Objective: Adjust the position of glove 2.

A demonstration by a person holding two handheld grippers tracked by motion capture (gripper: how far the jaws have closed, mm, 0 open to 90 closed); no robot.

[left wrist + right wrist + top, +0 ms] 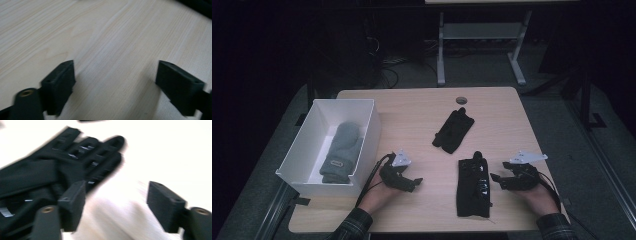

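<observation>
Landmark: the white box (362, 116) at the left edge of the worktop (422, 107).

Progress, as a judgement: packing gloves into the box looks partly done. One grey mitten (340, 151) already lies inside the box. Two black gloves remain out on the wood: the near black glove (473, 187) to the right of the box, well apart from it, and the far black glove (453, 130) right of the box and farther back. Neither is gripped.

Left gripper (412, 184) sits just right of the box's near corner, fingers (60, 82) spread, bare wood between them. Right gripper (498, 180) rests beyond the near black glove, on its far side from the box, fingers (72, 203) spread wide; the glove lies beside the one finger, not between the pair.

Materials: box is smooth, stiff-walled, rectangular, open-topped. Mitten is soft, fleecy-looking, with a small label patch. Black gloves are limp fabric, flat; the near one has glossy ribbed strips across the knuckles. Worktop is pale wood-grain laminate, rounded corners.
</observation>
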